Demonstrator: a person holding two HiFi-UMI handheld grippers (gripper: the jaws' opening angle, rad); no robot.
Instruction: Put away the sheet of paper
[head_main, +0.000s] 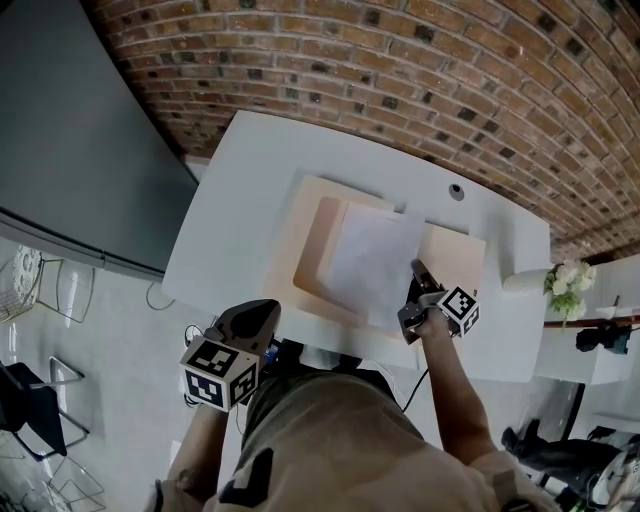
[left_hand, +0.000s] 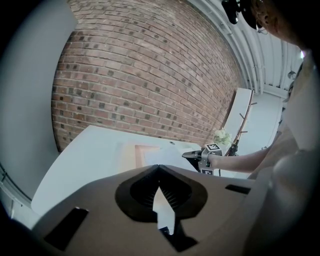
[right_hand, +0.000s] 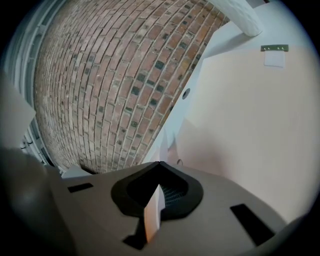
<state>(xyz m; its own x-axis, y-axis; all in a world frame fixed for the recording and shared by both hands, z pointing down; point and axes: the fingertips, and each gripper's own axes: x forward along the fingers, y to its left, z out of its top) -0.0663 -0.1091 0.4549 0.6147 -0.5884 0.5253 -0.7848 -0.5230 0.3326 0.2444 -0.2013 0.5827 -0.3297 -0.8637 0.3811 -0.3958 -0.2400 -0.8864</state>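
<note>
Jaws together on both: left gripper (left_hand: 159, 166) idle, right gripper (head_main: 417, 268) at edge of sheet of paper (head_main: 372, 262) (pinch unclear). Likely needs sure grip, then slow lift.

The sheet of paper (head_main: 375, 262) lies on a folder (head_main: 308, 240) on the counter (head_main: 240, 185); a wall (head_main: 400, 70) stands behind, flowers (head_main: 566, 280) to the right.

One table (head_main: 225, 205); one sheet of paper (head_main: 372, 262); one beige folder (head_main: 312, 215); two grippers: left gripper (head_main: 268, 310), right gripper (head_main: 417, 266); one flower bunch (head_main: 567, 278).
</note>
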